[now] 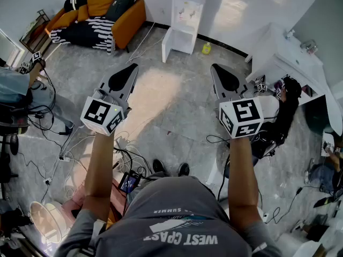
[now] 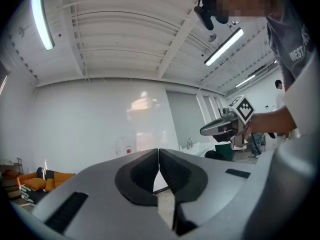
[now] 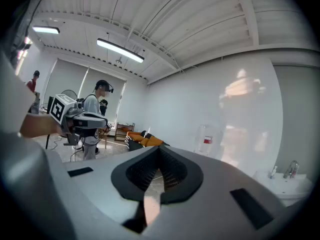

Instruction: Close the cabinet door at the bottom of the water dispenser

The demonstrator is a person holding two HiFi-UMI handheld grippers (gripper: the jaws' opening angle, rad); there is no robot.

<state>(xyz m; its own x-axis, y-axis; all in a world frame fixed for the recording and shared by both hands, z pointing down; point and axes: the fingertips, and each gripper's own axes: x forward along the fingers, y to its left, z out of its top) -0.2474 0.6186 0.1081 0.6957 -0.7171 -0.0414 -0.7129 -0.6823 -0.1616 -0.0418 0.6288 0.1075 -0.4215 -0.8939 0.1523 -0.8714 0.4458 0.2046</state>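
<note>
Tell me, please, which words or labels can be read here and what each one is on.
"WEST COAST": on the person's grey shirt, second word creased.
"SUMMER": smaller, on the same shirt.
Red-and-white label on the water dispenser: too blurred to read.

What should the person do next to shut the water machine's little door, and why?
Probably walk toward the water dispenser. Its cabinet door stands open, and the left gripper and right gripper, both shut on nothing, are well short of it across the floor.

Recording studio: sofa [image 1: 115, 15], floor cables [image 1: 126, 155]
</note>
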